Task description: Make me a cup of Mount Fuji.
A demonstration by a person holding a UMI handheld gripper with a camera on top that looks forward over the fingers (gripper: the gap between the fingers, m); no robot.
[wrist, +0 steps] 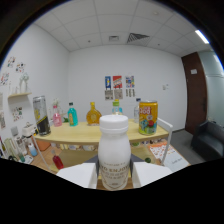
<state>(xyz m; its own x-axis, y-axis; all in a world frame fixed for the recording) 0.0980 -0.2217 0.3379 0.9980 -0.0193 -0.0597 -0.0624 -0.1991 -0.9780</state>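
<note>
While the jaws clamp a white bottle at lower centre, lifted clear of the table behind, its cap stays on. Judging by this, nothing is poured; mixing remains.

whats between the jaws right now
In the gripper view, a white bottle with a white cap stands between the jaws, which close against both of its sides. Beyond it, other bottles and a yellow can stand on the table.

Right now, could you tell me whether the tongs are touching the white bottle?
Touching. In the gripper view, both fingers of the tongs sit flush against the sides of the white bottle, with no gap visible on either side.
</note>
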